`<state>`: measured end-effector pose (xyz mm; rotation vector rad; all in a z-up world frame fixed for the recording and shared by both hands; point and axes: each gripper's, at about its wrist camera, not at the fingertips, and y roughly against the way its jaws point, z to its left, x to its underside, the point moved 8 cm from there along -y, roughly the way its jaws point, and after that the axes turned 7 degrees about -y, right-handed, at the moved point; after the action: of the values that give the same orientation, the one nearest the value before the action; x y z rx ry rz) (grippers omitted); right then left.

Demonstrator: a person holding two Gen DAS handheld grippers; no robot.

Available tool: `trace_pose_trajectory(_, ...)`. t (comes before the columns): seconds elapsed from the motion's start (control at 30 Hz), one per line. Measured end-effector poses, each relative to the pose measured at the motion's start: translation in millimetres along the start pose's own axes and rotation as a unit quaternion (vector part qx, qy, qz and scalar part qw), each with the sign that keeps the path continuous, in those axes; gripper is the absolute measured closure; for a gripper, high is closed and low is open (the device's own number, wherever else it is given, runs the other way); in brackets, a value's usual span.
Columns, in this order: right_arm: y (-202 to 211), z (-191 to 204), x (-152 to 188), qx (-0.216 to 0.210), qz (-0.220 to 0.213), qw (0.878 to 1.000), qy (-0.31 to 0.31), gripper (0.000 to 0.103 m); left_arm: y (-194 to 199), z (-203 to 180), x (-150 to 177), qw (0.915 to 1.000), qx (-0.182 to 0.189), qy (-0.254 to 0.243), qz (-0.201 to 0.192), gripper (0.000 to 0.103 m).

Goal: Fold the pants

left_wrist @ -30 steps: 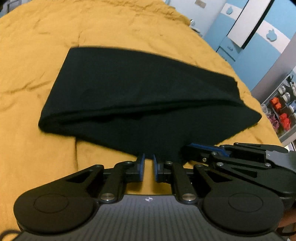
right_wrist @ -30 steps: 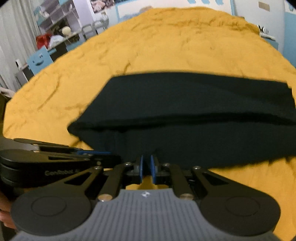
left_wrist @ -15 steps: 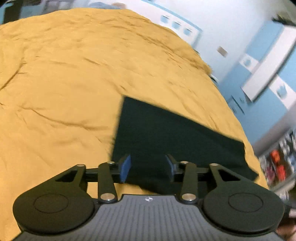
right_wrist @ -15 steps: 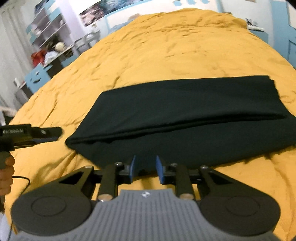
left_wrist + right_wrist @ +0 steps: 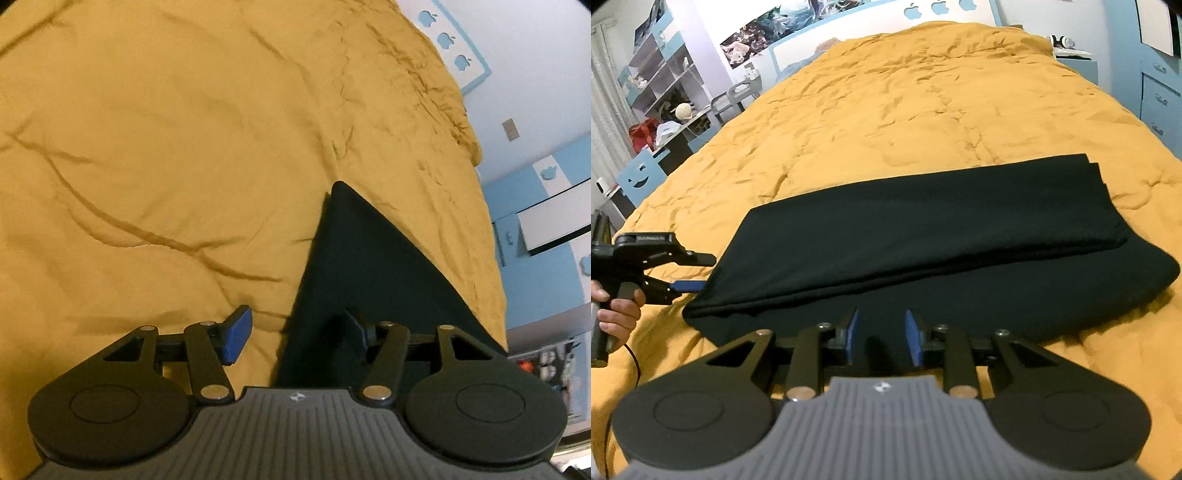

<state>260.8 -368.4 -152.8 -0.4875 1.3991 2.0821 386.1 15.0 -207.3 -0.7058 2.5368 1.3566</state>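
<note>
The black pants point(image 5: 916, 236) lie folded in a long band across the yellow bedspread point(image 5: 923, 92). In the left wrist view only their left end point(image 5: 373, 273) shows. My left gripper point(image 5: 295, 334) is open, its jaws on either side of that end's edge; it also shows in the right wrist view point(image 5: 698, 271) at the pants' left end. My right gripper point(image 5: 881, 336) is open and empty, over the near edge of the pants at the middle.
The yellow bedspread point(image 5: 166, 147) fills the area around the pants. Shelves and a desk with clutter point(image 5: 665, 107) stand at the far left. Blue cabinets point(image 5: 1160, 74) stand on the right.
Both grippers opened and let go of the pants' near edge. My left gripper swung left to the left end of the pants. My right gripper stayed at the near edge.
</note>
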Motion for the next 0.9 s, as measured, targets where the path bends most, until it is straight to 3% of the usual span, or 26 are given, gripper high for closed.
trace_pose_trajectory(0.17,-0.6,-11.1,-6.7,0.010,-0.005,1.000,0.003,0.079,-8.4,10.4,-4.7,0.9980,0.057,0.025,0.012,0.036)
trace_pose_trajectory(0.4,-6.9,-20.5,-8.6,0.017,-0.005,1.000,-0.005,0.079,-17.3,11.8,-3.3,0.9903,0.122,0.067,0.010,0.050)
trace_pose_trajectory(0.5,-6.8,-20.7,-8.8,0.017,-0.004,1.000,-0.005,0.079,-23.2,1.1,0.4,0.9906,0.126,0.053,0.013,0.056)
trace_pose_trajectory(0.63,-0.7,-21.3,-7.0,0.026,-0.007,1.000,0.000,0.079,-23.2,-2.2,0.6,0.9941,0.102,0.039,0.005,0.089)
trace_pose_trajectory(0.9,12.3,-50.5,-18.2,0.055,-0.007,0.998,0.004,0.081,20.0,-52.3,-11.2,0.9932,0.099,-0.035,-0.051,0.093)
